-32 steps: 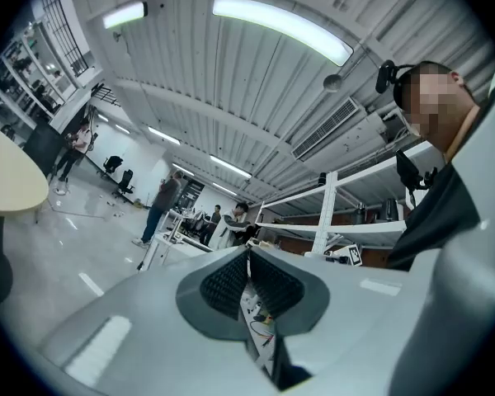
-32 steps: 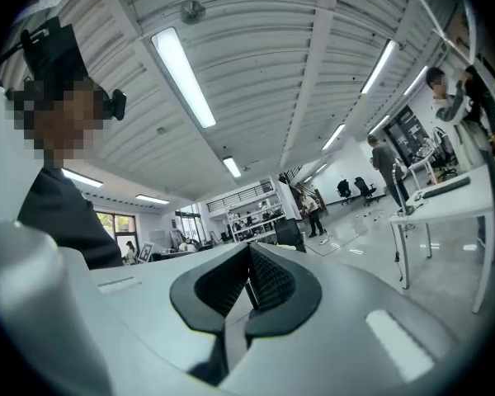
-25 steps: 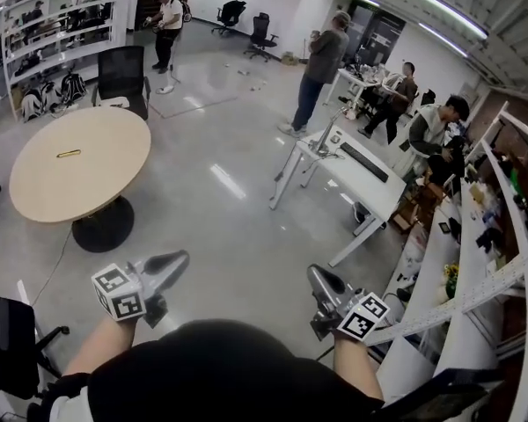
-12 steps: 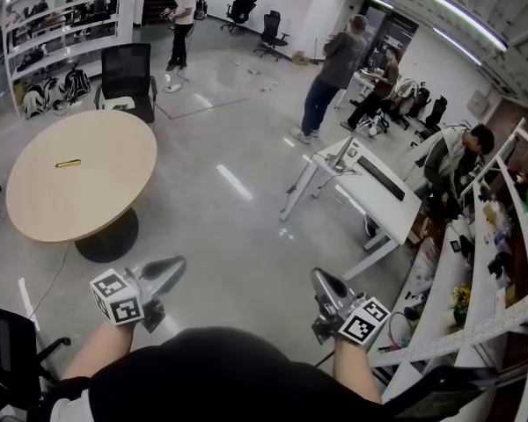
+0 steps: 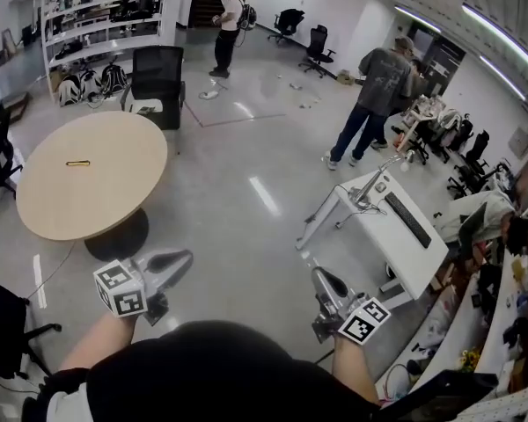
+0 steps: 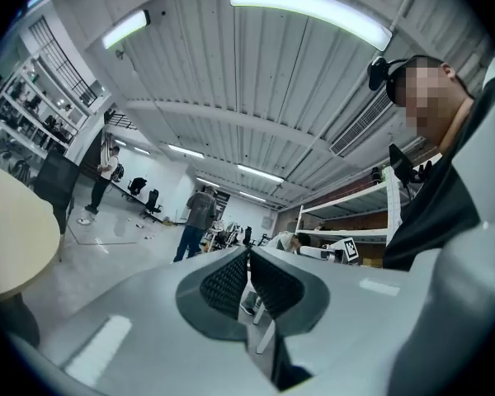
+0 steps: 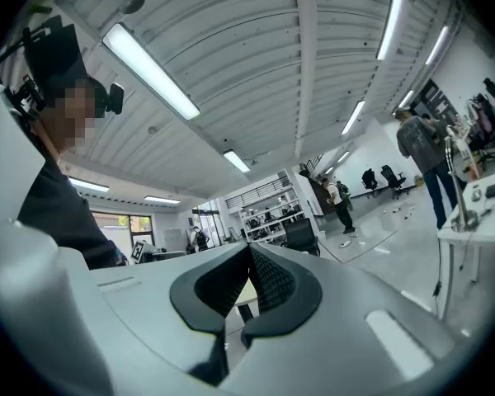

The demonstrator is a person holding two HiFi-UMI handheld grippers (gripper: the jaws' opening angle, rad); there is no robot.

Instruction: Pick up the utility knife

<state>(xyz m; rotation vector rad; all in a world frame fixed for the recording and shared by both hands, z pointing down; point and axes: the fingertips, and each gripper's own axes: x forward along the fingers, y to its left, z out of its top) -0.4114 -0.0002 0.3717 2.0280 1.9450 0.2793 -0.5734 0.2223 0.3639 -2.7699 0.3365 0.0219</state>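
Though both are closed, my left gripper (image 5: 185, 256) and right gripper (image 5: 316, 272) hold nothing.
Ribbed dark pads (image 6: 227, 283) touch between smooth grey jaws.

Round table (image 5: 97, 196): is standing on the grey floor (image 5: 246, 236), at the left.
On the table: one small yellow thing, probably the utility knife (image 5: 77, 163), is lying alone.
White desk (image 5: 370, 220): is carrying a long dark bar (image 5: 408, 220).
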